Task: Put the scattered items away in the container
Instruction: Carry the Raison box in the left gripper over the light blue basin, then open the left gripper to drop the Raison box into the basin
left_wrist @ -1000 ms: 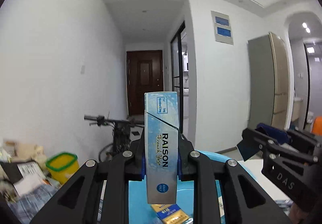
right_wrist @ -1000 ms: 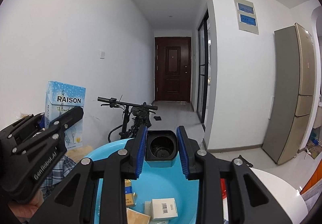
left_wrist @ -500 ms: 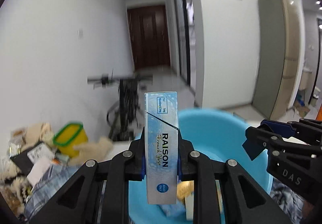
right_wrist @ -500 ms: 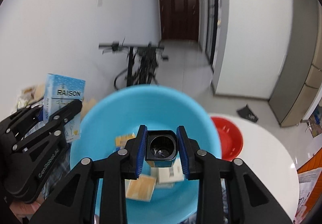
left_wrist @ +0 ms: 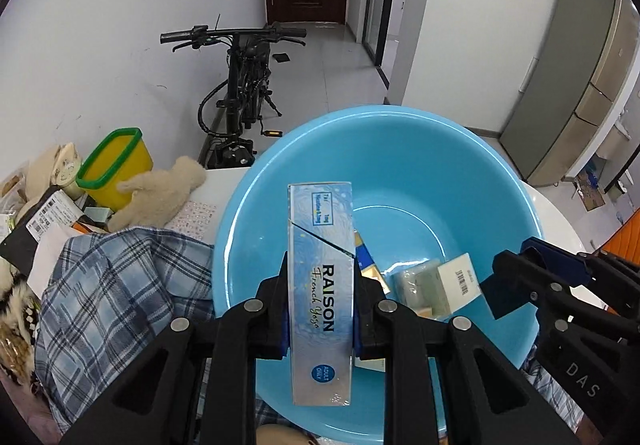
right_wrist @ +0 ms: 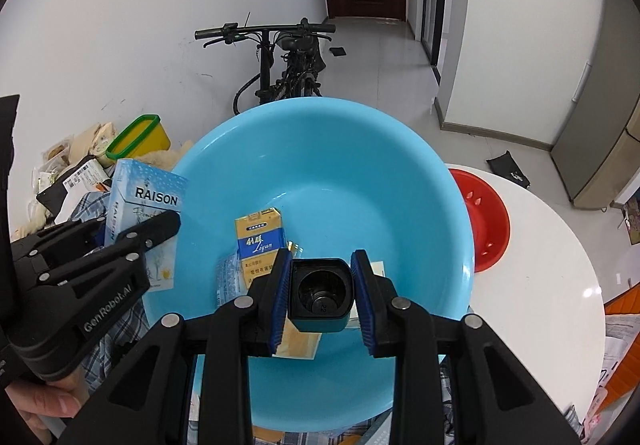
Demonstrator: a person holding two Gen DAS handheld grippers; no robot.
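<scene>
My left gripper is shut on a light blue RAISON box, held upright over the near left part of the blue basin. My right gripper is shut on a small black open-topped box, held over the basin's near middle. Inside the basin lie a yellow and blue Liyun pack, a white barcoded box and other small packs. The left gripper with the RAISON box shows at the left of the right wrist view.
A plaid shirt, a plush toy, a yellow tub with a green rim and piled packets lie left of the basin. A red bowl sits right of it on the white round table. A bicycle stands behind.
Both grippers have tilted downward and come over the basin; the view went from the hallway to the basin's inside. Both still hold their items.
</scene>
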